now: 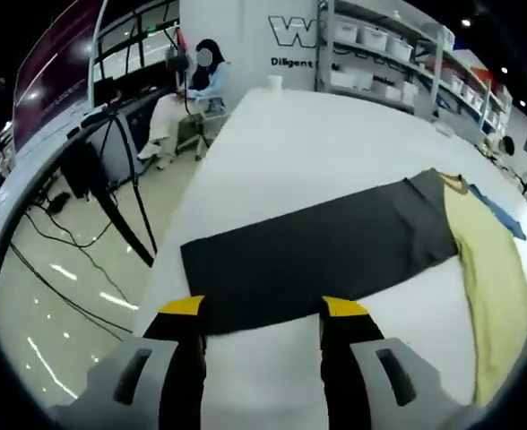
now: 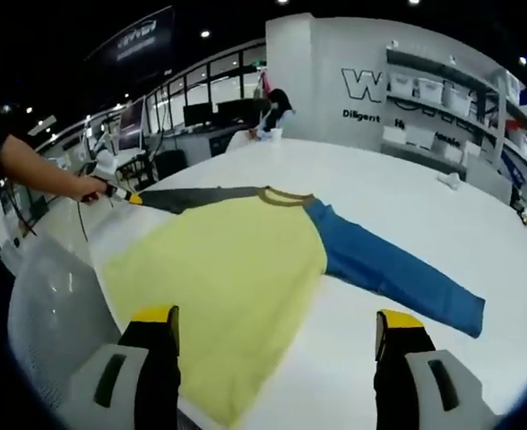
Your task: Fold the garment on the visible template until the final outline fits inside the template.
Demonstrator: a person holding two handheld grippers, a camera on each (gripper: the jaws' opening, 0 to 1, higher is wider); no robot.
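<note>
**Garment flat on counter, both grippers wide and empty**

Left gripper view: the left gripper (image 1: 262,315) is seen with jaws spread wide, nothing held, poised just over the near edge of the dark grey sleeve (image 1: 317,251). The sleeve is laid flat across the white counter (image 1: 308,152); the yellow body (image 1: 492,269) is joined at its right end, with the blue sleeve (image 1: 501,213) glimpsed beyond.

Right gripper view: a person's hand (image 2: 91,187) is seen at far left. The garment (image 2: 232,278) is spread flat, grey sleeve leftward, blue sleeve rightward. The right gripper (image 2: 277,324) is held wide apart, empty, over the yellow hem.
</note>
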